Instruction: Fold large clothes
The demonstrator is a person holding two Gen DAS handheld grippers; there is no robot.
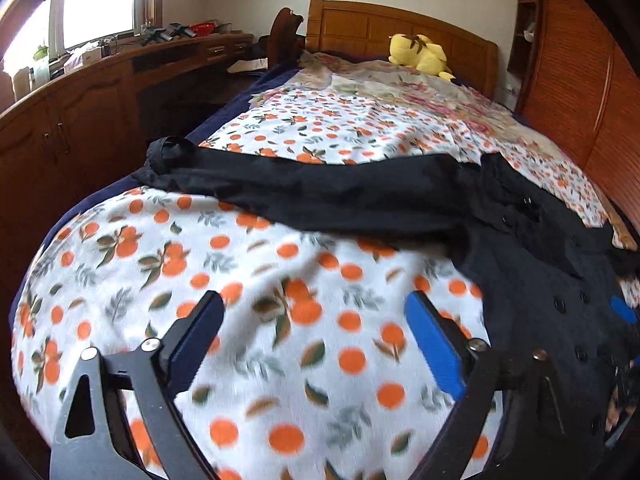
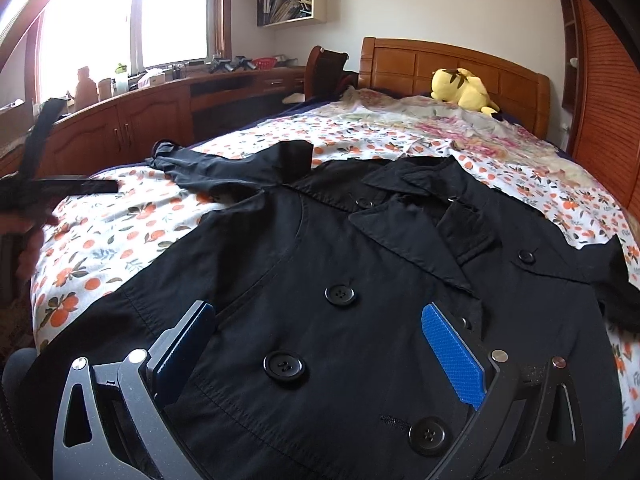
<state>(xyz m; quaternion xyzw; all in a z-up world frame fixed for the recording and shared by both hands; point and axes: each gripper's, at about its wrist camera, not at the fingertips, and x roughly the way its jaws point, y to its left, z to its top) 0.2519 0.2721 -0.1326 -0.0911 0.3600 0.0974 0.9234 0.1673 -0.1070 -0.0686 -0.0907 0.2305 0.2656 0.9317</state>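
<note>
Both jaws wide and empty, the left gripper (image 1: 314, 322) hovers over the blanket (image 1: 248, 264) while the right gripper (image 2: 320, 332) alone shows the coat (image 2: 320, 240) buttons.

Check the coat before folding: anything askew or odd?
Nothing damaged. The black coat lies front-up on the orange-print blanket, but its sleeve stretches sideways to the bed's edge, cuff bunched, and one lapel is flipped open. Both grippers, left and right, are open.

Each gripper, left gripper (image 1: 314, 336) and right gripper (image 2: 320, 344), has black metal arms, silver screws, and ribbed blue pads (image 2: 454, 356).
</note>
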